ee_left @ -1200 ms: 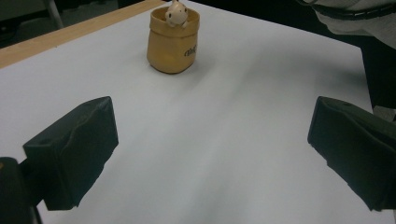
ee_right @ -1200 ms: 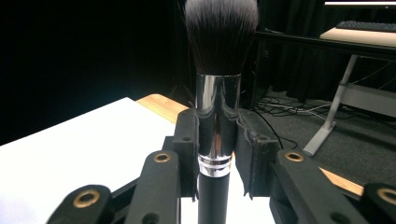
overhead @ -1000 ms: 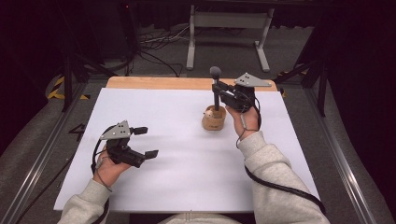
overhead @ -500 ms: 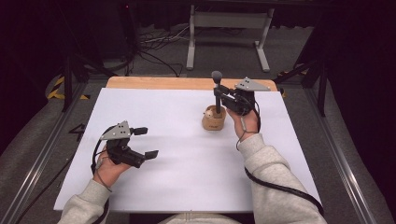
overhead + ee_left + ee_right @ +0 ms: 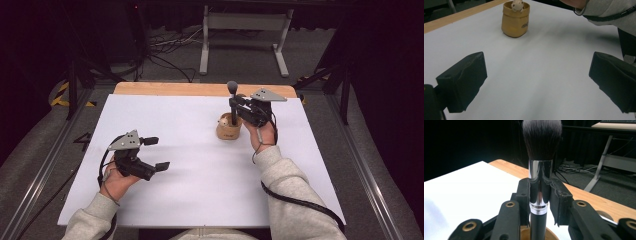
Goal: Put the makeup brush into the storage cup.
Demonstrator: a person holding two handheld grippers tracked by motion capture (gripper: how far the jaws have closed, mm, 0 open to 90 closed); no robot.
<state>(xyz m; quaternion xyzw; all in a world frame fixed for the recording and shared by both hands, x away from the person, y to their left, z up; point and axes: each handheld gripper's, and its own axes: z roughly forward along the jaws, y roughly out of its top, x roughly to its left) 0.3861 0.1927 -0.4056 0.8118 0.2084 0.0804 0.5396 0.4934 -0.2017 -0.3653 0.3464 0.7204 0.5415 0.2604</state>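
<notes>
White table [image 5: 200, 200] covers the scene, wood edge at far side. Left gripper [image 5: 152, 154] sits near-left over the table, jaws wide apart, nothing between. Right gripper [image 5: 234, 106] at far right, jaws clamped on a makeup brush [image 5: 541, 170], upright, bristles up. Brush handle bottom sits in the mouth of a small tan cup [image 5: 515, 20], directly under the right gripper. A small pale figure [image 5: 517, 5] is in the cup.

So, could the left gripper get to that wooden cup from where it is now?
Probably yes. The left gripper is open and bare white table lies between it and the wooden cup. But the right gripper holds a brush upright right over the cup, crowding its top.
</notes>
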